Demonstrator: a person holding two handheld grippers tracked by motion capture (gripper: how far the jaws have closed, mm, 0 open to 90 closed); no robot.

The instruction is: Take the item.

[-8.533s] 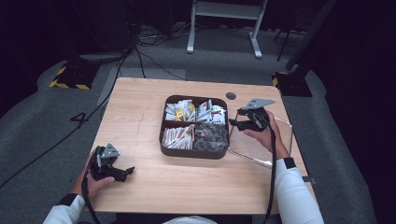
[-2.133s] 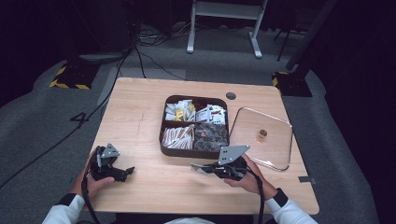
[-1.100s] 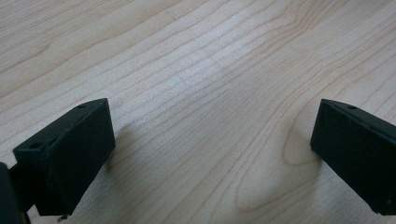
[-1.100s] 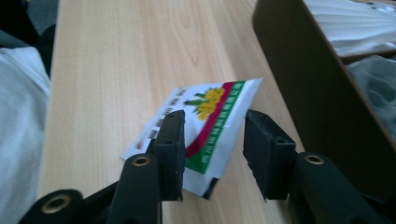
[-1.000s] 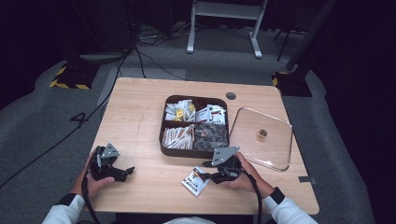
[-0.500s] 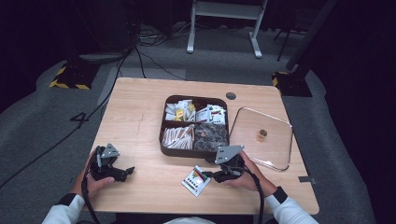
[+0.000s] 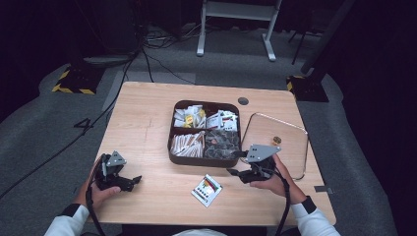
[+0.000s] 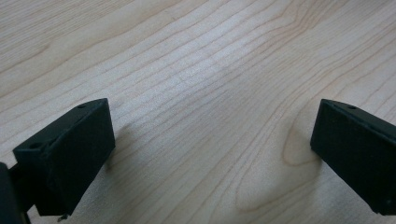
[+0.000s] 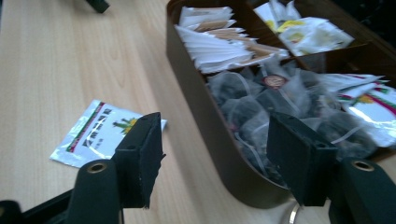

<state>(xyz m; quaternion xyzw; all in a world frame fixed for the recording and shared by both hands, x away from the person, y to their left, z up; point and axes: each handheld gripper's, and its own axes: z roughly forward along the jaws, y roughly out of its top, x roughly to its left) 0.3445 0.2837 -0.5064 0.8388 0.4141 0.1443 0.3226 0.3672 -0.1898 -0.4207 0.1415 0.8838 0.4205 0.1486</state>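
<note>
On the table (image 7: 147, 123), both the left claw (image 7: 132, 181) and right claw (image 7: 235, 172) gape wide, gripping nothing.

A pale wooden worktop (image 7: 142, 128) stands on grey carpet, with a small dark round disc (image 7: 243, 101) set in its surface near the far edge. Near its middle sits a dark brown tray (image 7: 171, 135) of 4 compartments holding tea bags and paper sachets, and just to the right of it lies a clear lid (image 7: 290, 132) with a metallic rim and a small gold knob. A single white sachet (image 7: 206, 190) with red and green print lies flat on the bare wood in front of the tray, apart from it, near the front edge.
</note>
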